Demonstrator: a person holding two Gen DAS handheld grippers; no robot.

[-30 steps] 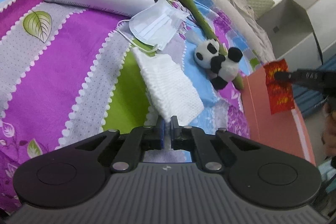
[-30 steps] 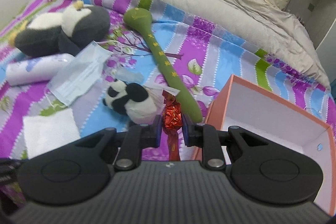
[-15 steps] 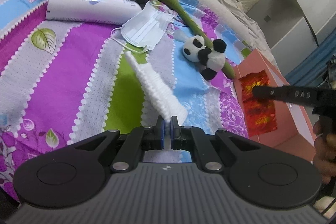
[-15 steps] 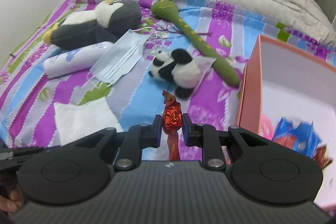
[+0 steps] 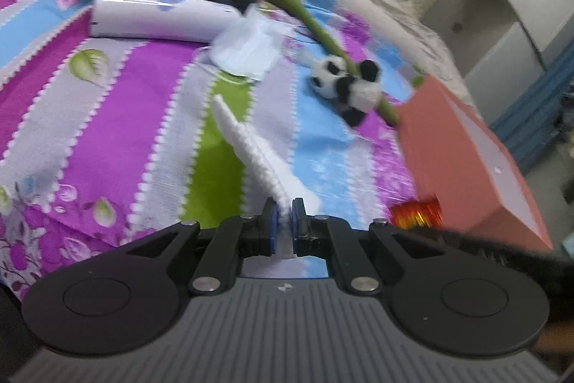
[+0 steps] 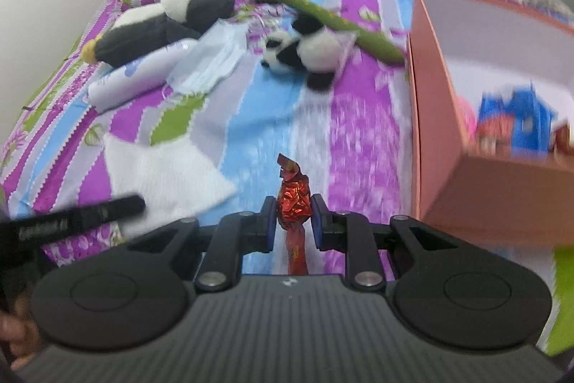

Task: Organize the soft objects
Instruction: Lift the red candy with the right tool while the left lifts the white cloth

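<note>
1. While its jaws begin to part, the left gripper point(image 5: 282, 216) has the white cloth point(image 5: 256, 151) between them, near the bed's point(image 5: 107, 117) edge.
2. Right gripper point(image 6: 293, 212) pinches a red foil packet point(image 6: 292, 200), left of the orange box point(image 6: 441, 131).
3. Panda plush point(image 6: 305, 54) lies farther off.

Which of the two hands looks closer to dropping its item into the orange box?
Right, probably: the right gripper pinches a red foil wrapper beside the orange box; the left gripper, jaws opening, has the white cloth, farther away.
</note>
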